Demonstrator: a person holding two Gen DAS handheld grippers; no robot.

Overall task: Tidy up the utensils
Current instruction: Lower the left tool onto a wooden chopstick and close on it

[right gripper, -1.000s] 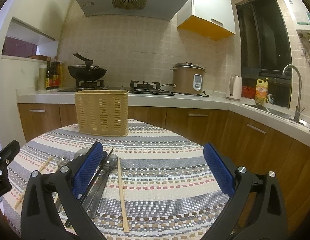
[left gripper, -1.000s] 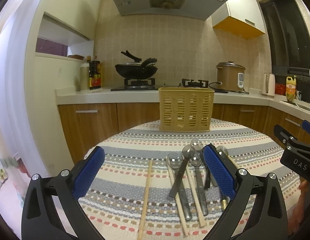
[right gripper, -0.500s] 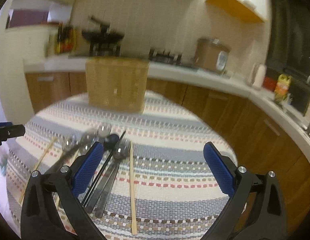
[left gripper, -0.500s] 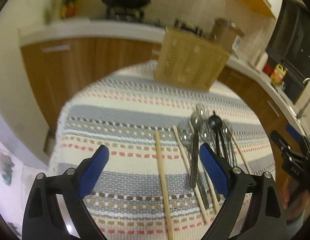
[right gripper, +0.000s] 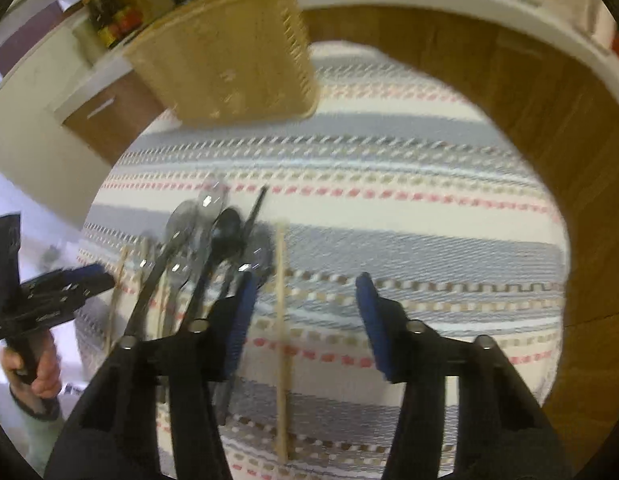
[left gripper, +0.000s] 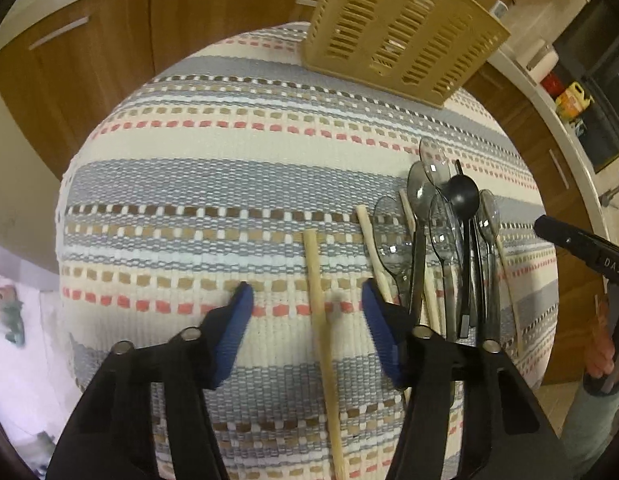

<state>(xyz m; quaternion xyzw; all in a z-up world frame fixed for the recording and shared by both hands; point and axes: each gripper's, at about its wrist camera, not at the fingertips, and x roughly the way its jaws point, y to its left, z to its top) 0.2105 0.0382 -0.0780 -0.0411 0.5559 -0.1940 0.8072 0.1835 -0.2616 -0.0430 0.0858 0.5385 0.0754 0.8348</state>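
I'm at the pickup: my left claw [left gripper: 305, 300] hangs spread astride a lone chopstick [left gripper: 318, 300] at the table's near edge, my right claw [right gripper: 303, 290] spread over another [right gripper: 282, 312]. Next: lower, pinch, carry to the basket [left gripper: 401, 28] at the far edge. A second ago both faced level; now they tip down.

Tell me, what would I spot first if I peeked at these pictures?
A jumble of spoons and chopsticks lying on the striped cloth. The left gripper is open around one lone chopstick, and the right gripper straddles another. A tan basket waits at the far edge.
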